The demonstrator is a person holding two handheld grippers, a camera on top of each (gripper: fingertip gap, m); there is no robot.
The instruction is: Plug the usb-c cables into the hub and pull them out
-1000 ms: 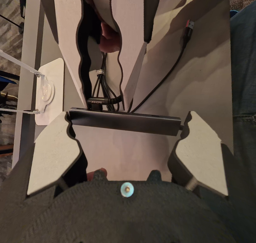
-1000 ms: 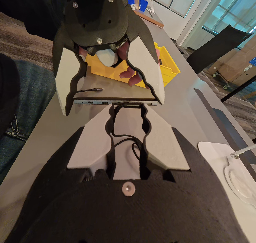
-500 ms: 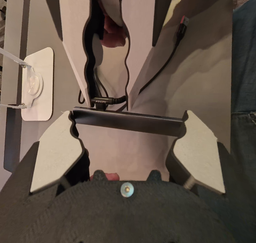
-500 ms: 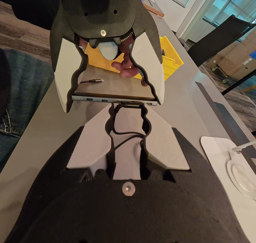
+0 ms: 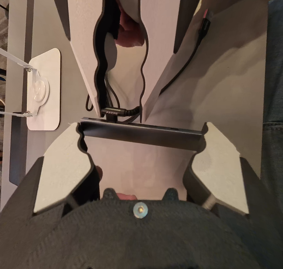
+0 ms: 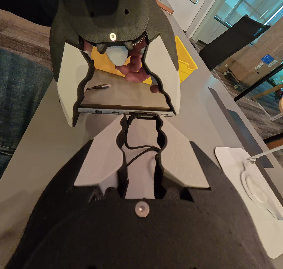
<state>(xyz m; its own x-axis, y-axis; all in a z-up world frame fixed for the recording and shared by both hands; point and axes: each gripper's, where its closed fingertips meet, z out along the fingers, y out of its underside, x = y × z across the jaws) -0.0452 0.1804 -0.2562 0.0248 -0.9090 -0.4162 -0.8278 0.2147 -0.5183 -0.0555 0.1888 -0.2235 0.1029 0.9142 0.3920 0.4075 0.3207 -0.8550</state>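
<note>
A dark slim hub (image 5: 142, 131) lies across a grey table (image 5: 222, 93). My left gripper (image 5: 141, 130) is shut on it, one finger on each end. A black right-angle USB-C plug (image 5: 112, 112) sits in a port near the hub's left end. My right gripper (image 5: 121, 116) comes in from the far side, shut on that plug. In the right wrist view my right gripper (image 6: 140, 117) holds the plug (image 6: 144, 116) against the hub (image 6: 107, 111), which my left gripper (image 6: 124, 114) holds. The plug's cable (image 6: 137, 148) loops back between my fingers.
A loose USB-C cable end (image 6: 99, 87) lies behind the hub. A second black cable with a red-tipped plug (image 5: 205, 22) lies at the far right. A yellow bin (image 6: 183, 62) stands behind. A white pad with a clear stand (image 6: 229, 169) sits beside. A person's jeans (image 5: 274, 93) border the table. The grippers are tip to tip, or close to it.
My left fingers have closed onto the hub's two ends; one second ago the right end stood slightly free. My right gripper has stayed on the plug. Both views have drawn closer.
</note>
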